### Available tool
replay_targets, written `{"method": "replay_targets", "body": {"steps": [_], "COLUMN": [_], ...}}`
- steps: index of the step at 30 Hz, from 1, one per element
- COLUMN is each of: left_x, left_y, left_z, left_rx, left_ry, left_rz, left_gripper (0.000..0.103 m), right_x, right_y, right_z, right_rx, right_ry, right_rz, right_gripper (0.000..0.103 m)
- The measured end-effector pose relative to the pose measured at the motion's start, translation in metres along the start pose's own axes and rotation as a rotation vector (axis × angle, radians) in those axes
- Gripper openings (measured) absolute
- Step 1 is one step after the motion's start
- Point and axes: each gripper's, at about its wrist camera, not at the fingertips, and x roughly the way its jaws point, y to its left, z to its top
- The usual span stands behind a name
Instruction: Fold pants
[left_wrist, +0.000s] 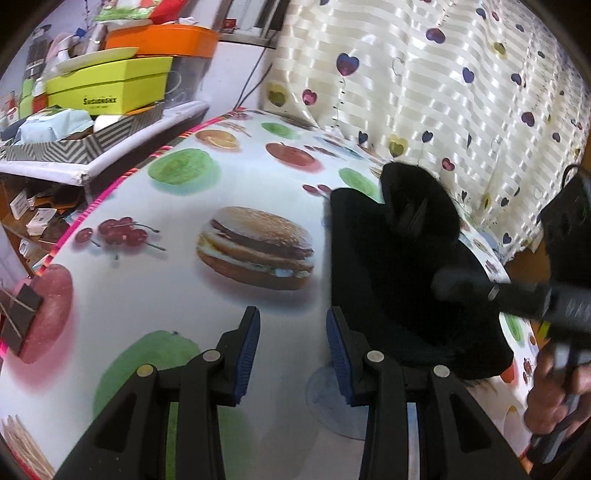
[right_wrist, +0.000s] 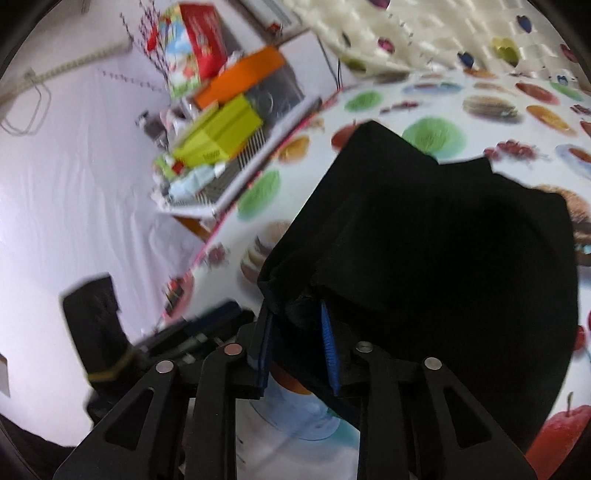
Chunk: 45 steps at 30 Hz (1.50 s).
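Note:
The black pants (left_wrist: 399, 280) lie folded in a heap on the fruit-print tablecloth (left_wrist: 184, 295), right of centre in the left wrist view. My left gripper (left_wrist: 293, 332) hovers over bare cloth just left of the pants' edge, open with nothing between its fingers. In the right wrist view the pants (right_wrist: 443, 240) fill the middle. My right gripper (right_wrist: 295, 332) stands at their near edge, and a bunched fold lies between its blue pads (right_wrist: 328, 347). The pads stand apart and do not visibly pinch it. A hand (left_wrist: 550, 391) holds that gripper at the right of the left wrist view.
A shelf (left_wrist: 110, 162) with yellow and orange boxes runs along the table's left edge. A heart-print curtain (left_wrist: 443, 92) hangs behind the table. The table's pink-trimmed edge (left_wrist: 110, 184) is at the left, and a white wall (right_wrist: 74, 184) lies beyond it.

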Motion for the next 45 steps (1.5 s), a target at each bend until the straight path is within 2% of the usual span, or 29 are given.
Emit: {"method": "replay_targets", "body": {"steps": [2,5,7,11,20,23,25,26,32,37,39,43,45], "left_x": [-0.003,-0.006,-0.008,-0.007,0.004,0.01,0.025,0.03,0.026,0.022,0.014,0.005,0.01], "left_y": [0.001,0.0,-0.003,-0.011,-0.043,-0.052,-0.056,-0.055,-0.049,-0.048,-0.053,-0.074,-0.085], "left_z": [0.002,0.005,0.007,0.011,0.018,0.019,0.016,0.015,0.015,0.019,0.023,0.029,0.029], "left_rx": [-0.004,0.0,0.008,0.022,0.094,0.133,0.163,0.162,0.142,0.139,0.146,0.187,0.218], "left_ry": [-0.009,-0.019,-0.024,-0.032,-0.019,-0.014,0.031,0.048,0.04,0.038,0.01,-0.025,-0.015], "left_rz": [0.0,-0.012,-0.027,-0.064,-0.156,-0.132,-0.039,-0.026,-0.039,-0.023,-0.027,-0.09,-0.118], "left_gripper": [0.04,0.04,0.04,0.04,0.045,0.046,0.046,0.048,0.049,0.048,0.048,0.048,0.048], "right_x": [0.001,-0.009,-0.022,-0.045,-0.083,-0.084,-0.076,-0.072,-0.074,-0.082,-0.079,-0.066,-0.06], "right_y": [-0.002,-0.001,0.0,-0.007,-0.062,-0.071,-0.074,-0.074,-0.063,-0.065,-0.068,-0.086,-0.098], "right_z": [-0.002,-0.004,-0.006,-0.01,-0.037,-0.045,-0.048,-0.048,-0.049,-0.028,-0.016,0.007,0.014], "right_rx": [0.007,-0.002,-0.006,0.004,0.151,0.157,0.142,0.13,0.042,0.021,0.0,0.033,0.065], "right_ry": [0.009,-0.009,-0.039,-0.109,-0.199,-0.186,-0.156,-0.147,-0.147,-0.191,-0.206,-0.219,-0.214], "right_rz": [0.007,0.05,0.095,0.1,-0.041,-0.082,-0.135,-0.148,-0.229,-0.262,-0.277,-0.283,-0.291], "right_gripper": [0.032,0.042,0.043,0.043,0.043,0.043,0.043,0.043,0.039,0.039,0.031,0.015,0.015]}}
